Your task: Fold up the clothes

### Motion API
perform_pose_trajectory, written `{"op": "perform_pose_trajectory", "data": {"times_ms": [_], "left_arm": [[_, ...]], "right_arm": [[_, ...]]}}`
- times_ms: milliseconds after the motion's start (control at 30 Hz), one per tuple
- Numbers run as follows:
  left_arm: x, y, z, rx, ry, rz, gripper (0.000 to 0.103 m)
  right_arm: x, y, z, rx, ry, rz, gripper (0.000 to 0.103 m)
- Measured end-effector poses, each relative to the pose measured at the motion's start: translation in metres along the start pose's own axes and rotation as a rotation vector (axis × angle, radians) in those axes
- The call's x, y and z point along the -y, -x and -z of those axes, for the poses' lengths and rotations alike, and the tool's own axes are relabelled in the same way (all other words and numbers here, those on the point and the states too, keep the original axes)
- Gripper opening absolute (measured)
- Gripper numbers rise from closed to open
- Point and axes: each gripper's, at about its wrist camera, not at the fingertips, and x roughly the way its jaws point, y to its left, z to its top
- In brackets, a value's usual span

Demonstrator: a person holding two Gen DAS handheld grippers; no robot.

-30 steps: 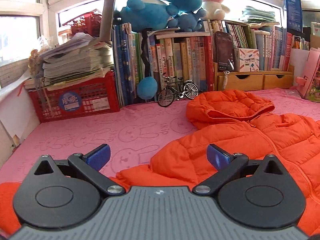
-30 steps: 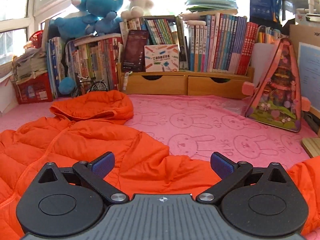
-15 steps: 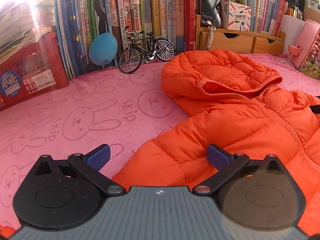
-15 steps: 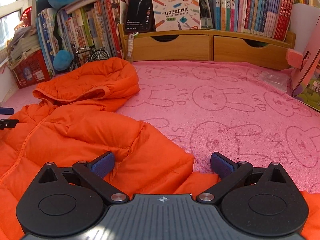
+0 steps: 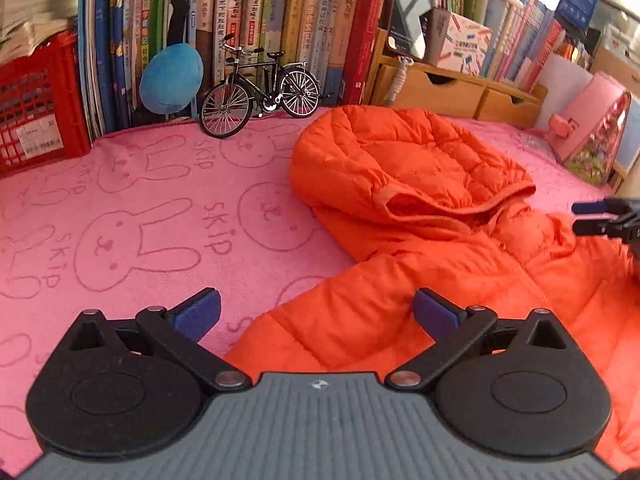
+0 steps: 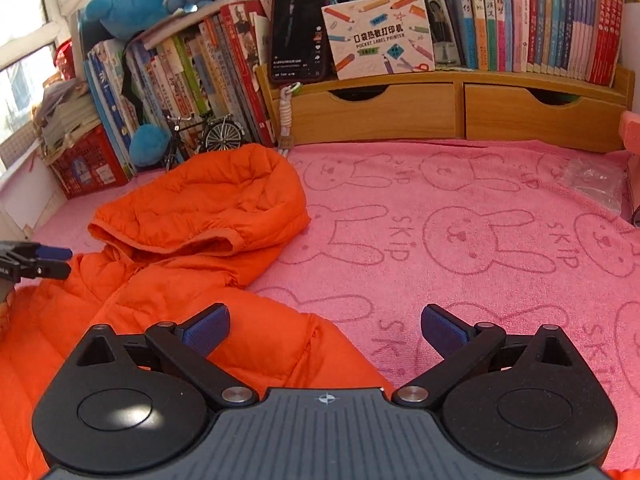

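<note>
Both tools, left tool (image 5: 316,312) and right tool (image 6: 325,326), are hovering released over the orange hooded puffer jacket's (image 5: 420,248) shoulders as it is lying spread on the pink bunny-print bench (image 6: 460,240), so you are likely lining up a shoulder pinch.

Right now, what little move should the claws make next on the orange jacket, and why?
Probably lower both and pinch a shoulder each. The left claw and right claw are open and hold nothing, and each has a shoulder of the orange jacket lying flat between its fingers, so the fold has not begun.
</note>
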Motion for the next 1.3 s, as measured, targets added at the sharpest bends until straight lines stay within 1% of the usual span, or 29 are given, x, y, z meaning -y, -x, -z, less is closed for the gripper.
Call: {"op": "perform_pose_trajectory", "data": {"times_ms": [33,67,100,133,167,200,233,267,300,333,400,433,500,533,600,700,867,967,1067,1133,1200,1267,1300], "left_arm": [[0.0,0.001,0.004,-0.009,-0.041,-0.017,0.103],[-0.003,0.002,0.008,-0.02,-0.053,-0.023,0.103],[-0.007,0.004,0.011,-0.027,-0.039,-0.024,0.103],[-0.011,0.005,0.014,-0.032,-0.014,-0.025,0.101],[-0.014,0.006,0.017,-0.03,0.009,-0.029,0.097],[-0.015,0.008,0.021,-0.013,0.032,-0.04,0.084],[-0.012,0.011,0.025,0.009,0.047,-0.048,0.063],[-0.007,0.013,0.029,0.03,0.052,-0.051,0.056],[-0.001,0.015,0.032,0.043,0.049,-0.062,0.046],[0.003,0.016,0.033,0.049,0.047,-0.075,0.038],[0.005,0.016,0.033,0.058,0.069,-0.087,0.032],[0.007,0.016,0.033,0.063,0.079,-0.094,0.029],[0.009,0.016,0.033,0.073,0.101,-0.106,0.023],[0.01,0.016,0.033,0.077,0.112,-0.113,0.019],[0.012,0.015,0.033,0.087,0.132,-0.125,0.016],[0.012,0.012,0.029,0.102,0.152,-0.141,0.012],[0.005,-0.004,0.012,0.126,0.181,-0.175,0.011],[-0.005,-0.022,-0.004,0.131,0.202,-0.196,0.011],[-0.011,-0.041,-0.019,0.129,0.197,-0.239,0.012],[-0.013,-0.047,-0.026,0.129,0.202,-0.267,0.012],[-0.014,-0.053,-0.033,0.129,0.206,-0.295,0.013],[-0.014,-0.044,-0.032,0.15,0.216,-0.294,0.014],[-0.014,-0.037,-0.03,0.165,0.222,-0.289,0.017]], "right_arm": [[0.0,0.002,0.005,-0.019,0.038,0.007,0.103],[0.002,0.004,0.01,-0.039,0.056,0.01,0.103],[0.006,0.004,0.016,-0.059,0.054,0.009,0.103],[0.01,0.006,0.021,-0.064,0.045,0.006,0.103],[0.012,0.008,0.025,-0.051,0.033,0.007,0.102],[0.011,0.011,0.029,-0.035,0.025,0.015,0.097],[0.009,0.014,0.032,-0.022,0.027,0.025,0.091],[0.004,0.016,0.034,-0.015,0.038,0.025,0.074],[-0.001,0.017,0.034,-0.013,0.048,0.021,0.057],[-0.006,0.017,0.034,-0.015,0.055,0.025,0.053],[-0.016,0.018,0.035,-0.017,0.071,0.033,0.041],[-0.019,0.018,0.035,-0.015,0.067,0.035,0.038],[-0.02,0.018,0.035,-0.004,0.032,0.036,0.023],[-0.019,0.018,0.035,0.006,0.012,0.04,0.021],[-0.021,0.017,0.035,0.033,-0.004,0.065,0.014],[-0.022,0.015,0.033,0.068,-0.028,0.099,0.011],[-0.017,-0.001,0.019,0.091,-0.058,0.151,0.01],[-0.007,-0.02,0.002,0.101,-0.083,0.178,0.01],[0.001,-0.042,-0.013,0.099,-0.088,0.218,0.01],[0.007,-0.059,-0.022,0.097,-0.091,0.261,0.01],[0.013,-0.068,-0.027,0.11,-0.107,0.28,0.009],[0.018,-0.066,-0.03,0.115,-0.137,0.301,0.011],[0.018,-0.061,-0.029,0.125,-0.138,0.297,0.015]]}}
